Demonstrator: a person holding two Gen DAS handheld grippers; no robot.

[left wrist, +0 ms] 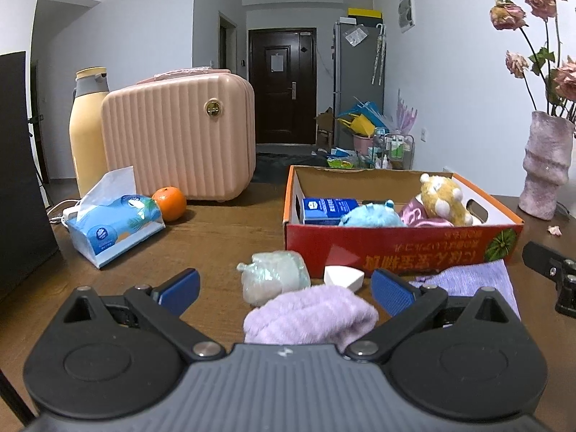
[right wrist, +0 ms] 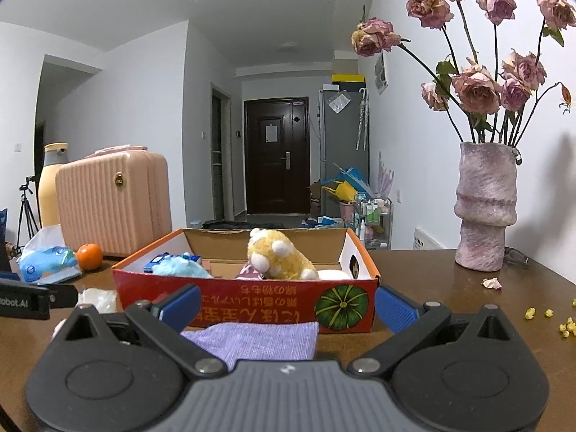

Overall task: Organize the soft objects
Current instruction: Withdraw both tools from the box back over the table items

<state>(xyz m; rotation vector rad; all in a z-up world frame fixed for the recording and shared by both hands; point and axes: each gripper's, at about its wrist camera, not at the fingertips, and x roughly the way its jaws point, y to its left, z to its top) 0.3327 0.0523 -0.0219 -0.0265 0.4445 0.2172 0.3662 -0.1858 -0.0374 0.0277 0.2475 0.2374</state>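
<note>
A red cardboard box [left wrist: 403, 246] [right wrist: 248, 300] on the wooden table holds a yellow plush toy [left wrist: 444, 199] [right wrist: 279, 255], a blue plush [left wrist: 370, 216] [right wrist: 180, 266], a pink item and a blue packet [left wrist: 329, 208]. My left gripper [left wrist: 284, 288] is open above a fluffy lilac cloth [left wrist: 309, 316]. Just beyond it lie a pale green wrapped bundle [left wrist: 275, 275] and a white sponge wedge [left wrist: 343, 276]. A purple knit cloth [left wrist: 471, 280] [right wrist: 259, 338] lies flat against the box front. My right gripper [right wrist: 288, 307] is open over that cloth.
A tissue pack [left wrist: 115, 226], an orange [left wrist: 170, 202], a pink ribbed case [left wrist: 180, 133] and a yellow bottle [left wrist: 86, 126] stand at the left. A pink vase [right wrist: 484, 205] with dried roses stands at the right, with petals and yellow crumbs [right wrist: 565, 324] on the table.
</note>
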